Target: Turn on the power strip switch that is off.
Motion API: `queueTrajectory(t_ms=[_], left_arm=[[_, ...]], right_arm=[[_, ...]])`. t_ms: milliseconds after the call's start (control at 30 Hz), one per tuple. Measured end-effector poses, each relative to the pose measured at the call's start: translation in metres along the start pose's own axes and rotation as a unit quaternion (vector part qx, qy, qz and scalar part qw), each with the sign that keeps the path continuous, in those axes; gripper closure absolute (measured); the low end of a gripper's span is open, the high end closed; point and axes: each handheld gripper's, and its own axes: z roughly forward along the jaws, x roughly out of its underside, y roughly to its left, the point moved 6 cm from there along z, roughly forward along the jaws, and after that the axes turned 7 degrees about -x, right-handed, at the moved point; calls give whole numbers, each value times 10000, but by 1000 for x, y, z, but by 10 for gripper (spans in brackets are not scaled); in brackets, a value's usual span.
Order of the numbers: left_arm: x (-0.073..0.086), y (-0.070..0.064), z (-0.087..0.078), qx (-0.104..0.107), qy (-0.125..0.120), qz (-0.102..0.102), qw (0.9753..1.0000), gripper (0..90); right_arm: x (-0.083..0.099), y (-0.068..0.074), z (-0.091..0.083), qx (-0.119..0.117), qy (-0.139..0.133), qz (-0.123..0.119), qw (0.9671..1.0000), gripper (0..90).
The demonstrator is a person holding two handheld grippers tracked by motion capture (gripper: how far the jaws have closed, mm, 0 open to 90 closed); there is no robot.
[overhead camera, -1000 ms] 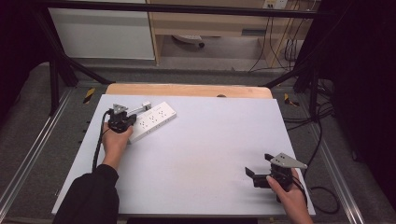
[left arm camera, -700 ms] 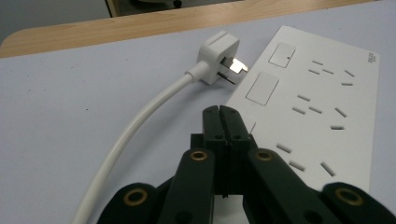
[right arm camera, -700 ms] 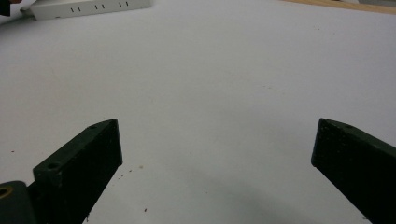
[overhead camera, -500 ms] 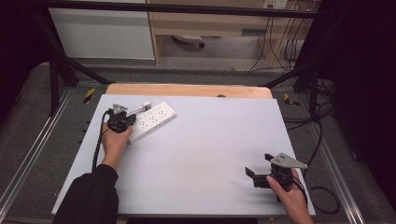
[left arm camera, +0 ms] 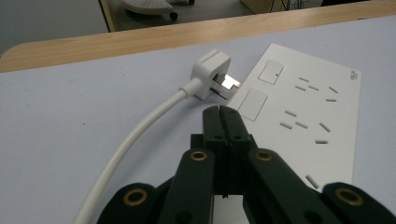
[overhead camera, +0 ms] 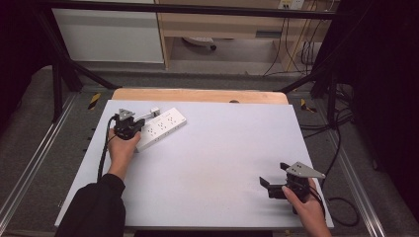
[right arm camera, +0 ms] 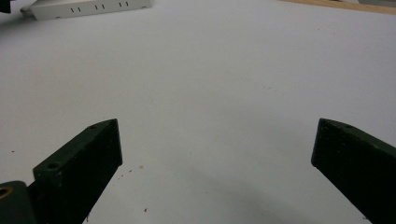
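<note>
A white power strip [overhead camera: 161, 128] lies at the far left of the table, its socket face up [left arm camera: 303, 107]. Its white cable ends in a plug [left arm camera: 212, 74] that rests on the table beside the strip's end, prongs toward the strip; the plug [overhead camera: 154, 111] is small in the high view. My left gripper [overhead camera: 129, 129] hovers at the strip's near end. Its jaws are pressed together with nothing visible between them, tips [left arm camera: 219, 111] just short of the plug. My right gripper [overhead camera: 271, 185] rests near the front right of the table, jaws wide apart [right arm camera: 217, 149] over bare surface.
The pale table top [overhead camera: 222, 148] has a wooden strip [overhead camera: 197, 95] along its far edge. The power strip [right arm camera: 88, 8] lies far off in the right gripper view. Dark frame posts and cables stand beyond the table.
</note>
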Motion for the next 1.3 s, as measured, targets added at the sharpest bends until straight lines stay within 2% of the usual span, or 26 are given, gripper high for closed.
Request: queueTrajectory(t_ms=[100, 300, 433, 533, 767, 1067, 1200, 1300], left_arm=[[-1, 1, -1, -10, -21, -21, 10000, 900], [-4, 3, -3, -57, -86, -99, 9999, 803], [-8, 5, -5, -96, -171, -162, 9997, 696], [-9, 6, -6, -138, -129, -214, 9996, 584], [-11, 9, -7, -143, -176, -313, 9993, 431], [-16, 11, -10, -139, -316, -451, 9984, 176], [-18, 10, -12, -93, -345, -452, 9983, 104], [-19, 8, -15, -95, -382, -419, 9983, 89]], right_arm=[[0, 0, 0, 1, 1, -1, 10000, 23], [0, 0, 1, -1, 5, 0, 10000, 24], [0, 0, 1, -3, 10, -3, 10000, 23], [0, 0, 1, -5, 13, 5, 10000, 24], [0, 0, 1, -7, 13, 5, 10000, 23], [0, 0, 2, -15, 17, 2, 10000, 23], [0, 0, 2, -13, 24, -3, 10000, 23], [0, 0, 2, -16, 27, -3, 10000, 23]])
